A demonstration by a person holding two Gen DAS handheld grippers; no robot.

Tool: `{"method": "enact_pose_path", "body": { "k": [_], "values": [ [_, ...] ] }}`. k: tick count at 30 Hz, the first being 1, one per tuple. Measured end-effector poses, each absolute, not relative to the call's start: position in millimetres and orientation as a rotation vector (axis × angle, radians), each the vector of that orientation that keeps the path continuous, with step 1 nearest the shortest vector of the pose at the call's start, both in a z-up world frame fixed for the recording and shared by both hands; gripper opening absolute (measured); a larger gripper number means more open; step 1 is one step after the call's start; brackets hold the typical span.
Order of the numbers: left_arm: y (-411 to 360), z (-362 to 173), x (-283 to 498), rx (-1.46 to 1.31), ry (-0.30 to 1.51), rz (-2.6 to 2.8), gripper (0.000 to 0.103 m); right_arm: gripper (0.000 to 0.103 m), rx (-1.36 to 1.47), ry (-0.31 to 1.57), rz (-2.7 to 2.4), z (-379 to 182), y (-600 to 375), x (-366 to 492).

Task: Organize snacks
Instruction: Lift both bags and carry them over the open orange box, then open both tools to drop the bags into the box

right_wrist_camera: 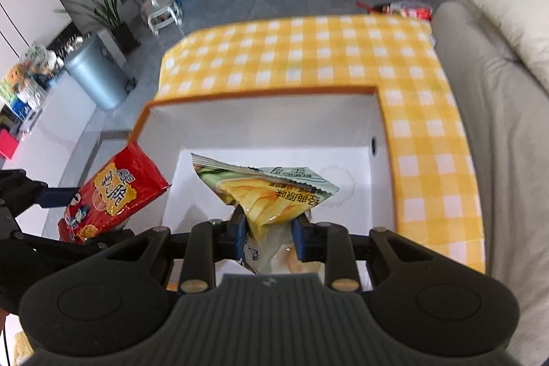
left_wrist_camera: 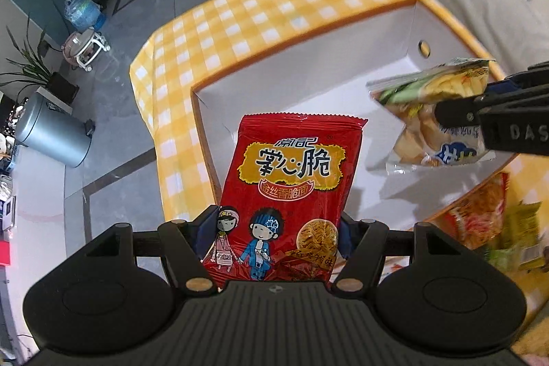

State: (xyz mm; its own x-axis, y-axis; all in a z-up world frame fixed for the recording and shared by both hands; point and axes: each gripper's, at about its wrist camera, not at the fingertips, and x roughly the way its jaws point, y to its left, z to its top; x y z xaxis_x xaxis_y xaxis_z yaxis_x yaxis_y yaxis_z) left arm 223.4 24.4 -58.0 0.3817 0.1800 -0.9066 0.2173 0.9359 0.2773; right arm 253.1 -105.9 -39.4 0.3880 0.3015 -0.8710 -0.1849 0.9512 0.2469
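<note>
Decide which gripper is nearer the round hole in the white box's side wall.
Right. The right gripper, holding the chip packet, hangs over the box near the hole; the left gripper, with the red noodle packet, is at the opposite end.
</note>
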Motion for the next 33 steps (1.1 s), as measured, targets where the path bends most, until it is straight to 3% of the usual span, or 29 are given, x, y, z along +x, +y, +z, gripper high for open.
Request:
{"method": "enact_pose_path", "body": {
  "k": [16, 19, 26, 33],
  "values": [
    [14, -98, 248, 0.483, 1.31, -0.076, 0.077, 0.024, 0.082, 1.426, 0.358, -113, -80, 291],
    [13, -104, 252, 0.492, 1.341, -0.094, 0.071, 0.025, 0.079, 1.455, 0.361, -122, -78, 295],
    [10, -107, 255, 0.486, 1.362, -0.112, 0.068, 0.025, 0.087, 1.465, 0.362, -125, -74, 299],
    [11, -104, 250, 0.464, 1.364, -0.105, 0.069, 0.036, 0.086, 1.47, 0.352, -122, -73, 295]
  ]
}}
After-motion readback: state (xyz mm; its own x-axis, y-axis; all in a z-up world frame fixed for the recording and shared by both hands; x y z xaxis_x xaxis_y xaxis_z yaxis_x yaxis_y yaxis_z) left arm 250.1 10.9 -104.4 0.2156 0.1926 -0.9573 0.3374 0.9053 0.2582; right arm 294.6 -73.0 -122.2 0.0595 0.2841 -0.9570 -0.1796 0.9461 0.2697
